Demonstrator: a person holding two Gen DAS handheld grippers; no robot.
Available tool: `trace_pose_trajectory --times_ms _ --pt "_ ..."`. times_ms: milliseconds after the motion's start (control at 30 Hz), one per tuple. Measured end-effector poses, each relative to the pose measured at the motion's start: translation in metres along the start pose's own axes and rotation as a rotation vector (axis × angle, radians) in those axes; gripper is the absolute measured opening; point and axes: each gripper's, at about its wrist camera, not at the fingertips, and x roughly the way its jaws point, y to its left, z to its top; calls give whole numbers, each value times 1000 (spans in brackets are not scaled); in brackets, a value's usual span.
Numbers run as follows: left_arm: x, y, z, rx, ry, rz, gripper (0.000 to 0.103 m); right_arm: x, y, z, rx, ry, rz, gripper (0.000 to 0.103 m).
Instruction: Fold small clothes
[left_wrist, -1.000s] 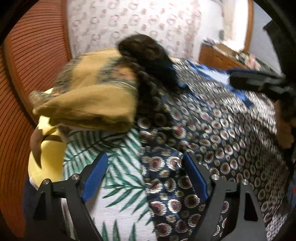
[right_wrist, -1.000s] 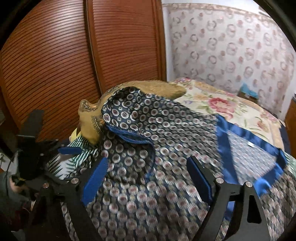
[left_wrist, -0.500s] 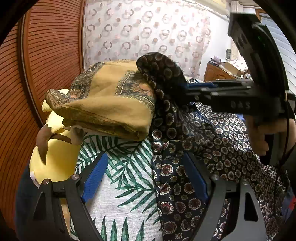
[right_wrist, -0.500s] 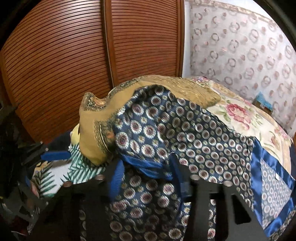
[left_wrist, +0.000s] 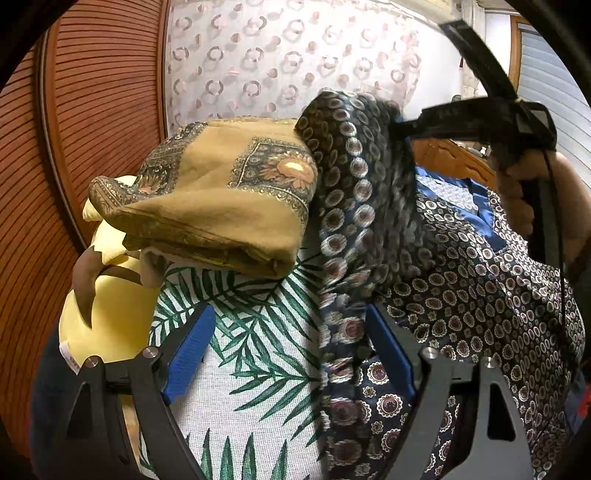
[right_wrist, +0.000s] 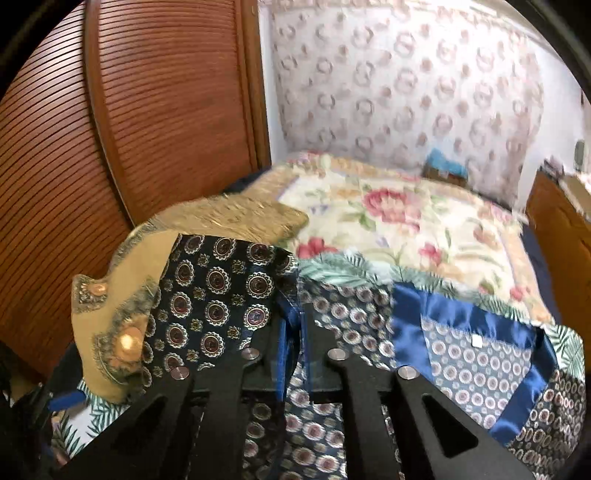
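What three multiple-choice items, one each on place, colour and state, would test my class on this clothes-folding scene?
1. Where does the mustard cloth lie?
A. left of the navy garment
B. on the wooden door
C. under the right gripper

2. What colour are the left gripper pads?
A. red
B. blue
C. green

3. The right gripper is
A. wide open
B. out of view
C. shut on the navy garment's blue edge

Answers: A, it sits left of it on the leaf-print fabric; B, both pads show blue; C, fingers pinch the trim.
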Motion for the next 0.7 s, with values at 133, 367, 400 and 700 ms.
trace_pose_trajectory --times_ms 133,367,400,700 --pt "2 0 -1 3 7 5 84 0 -12 -13 -9 34 -33 43" --pt "6 -1 0 8 30 14 84 -2 0 -54 -62 131 95 46" --pt "8 -2 0 11 39 18 84 -1 4 -63 -74 139 109 46" --pt "14 -3 1 17 65 35 84 16 26 -95 -139 159 159 27"
